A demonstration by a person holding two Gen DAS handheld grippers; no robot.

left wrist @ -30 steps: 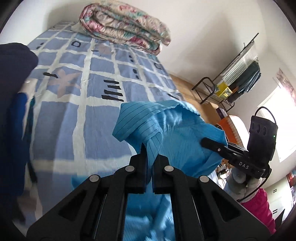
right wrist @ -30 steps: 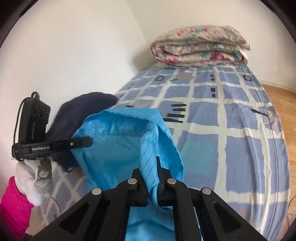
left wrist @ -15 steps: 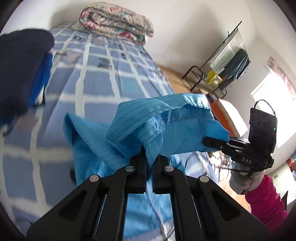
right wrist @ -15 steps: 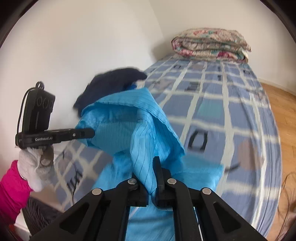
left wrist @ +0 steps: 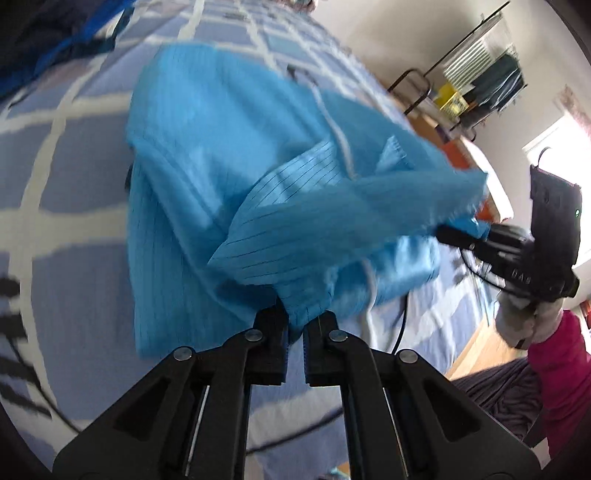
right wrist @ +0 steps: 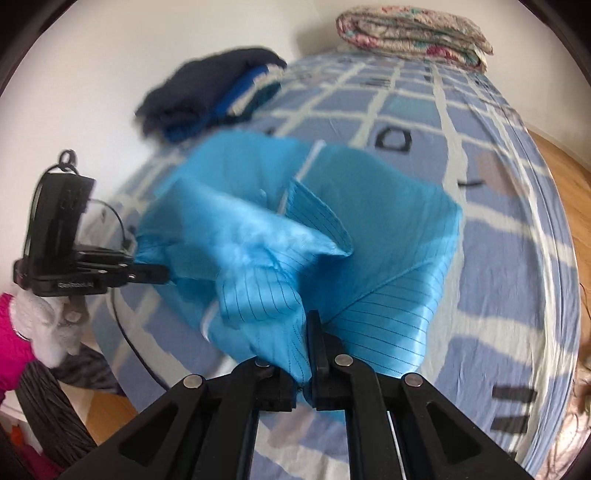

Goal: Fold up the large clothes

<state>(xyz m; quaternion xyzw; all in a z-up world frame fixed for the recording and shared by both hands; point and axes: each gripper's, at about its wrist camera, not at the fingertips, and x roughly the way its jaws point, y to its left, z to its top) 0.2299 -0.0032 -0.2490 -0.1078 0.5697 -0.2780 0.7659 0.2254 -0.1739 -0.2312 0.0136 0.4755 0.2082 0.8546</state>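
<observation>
Right now we have the blue garment (left wrist: 229, 155), a light-blue cloth with fine dark pinstripes, bunched and partly draped over the bed (left wrist: 55, 206), its far part lying on the sheet while the near edge is lifted toward us. Our left gripper (left wrist: 294, 325) has its jaws clenched on a fold of that near edge, the cloth rising out from between them. Our right gripper (right wrist: 304, 354) likewise pinches a fold of the same garment (right wrist: 388, 258); its jaws have just been easing apart a little, yet the striped cloth sits caught between them. Between the two grips the fabric sags and crumples, one flap turned over so that a pale seam shows. In the left wrist view the right gripper (left wrist: 461, 240) reaches into the cloth from the right side, held by a hand in a pale glove (left wrist: 521, 317) with a pink sleeve (left wrist: 557, 369). In the right wrist view the left gripper (right wrist: 155, 273) comes in from the left, its fingertips at the edge of the garment. Beneath lies a bedsheet of blue squares and white bands with black marks. Farther off, against the wall, we see a dark navy pile of clothes (right wrist: 207, 88), and at the head of the bed a folded floral quilt (right wrist: 410, 33). Beyond the bed stands a black drying rack (left wrist: 476, 70) on a wooden floor (right wrist: 554, 151).
</observation>
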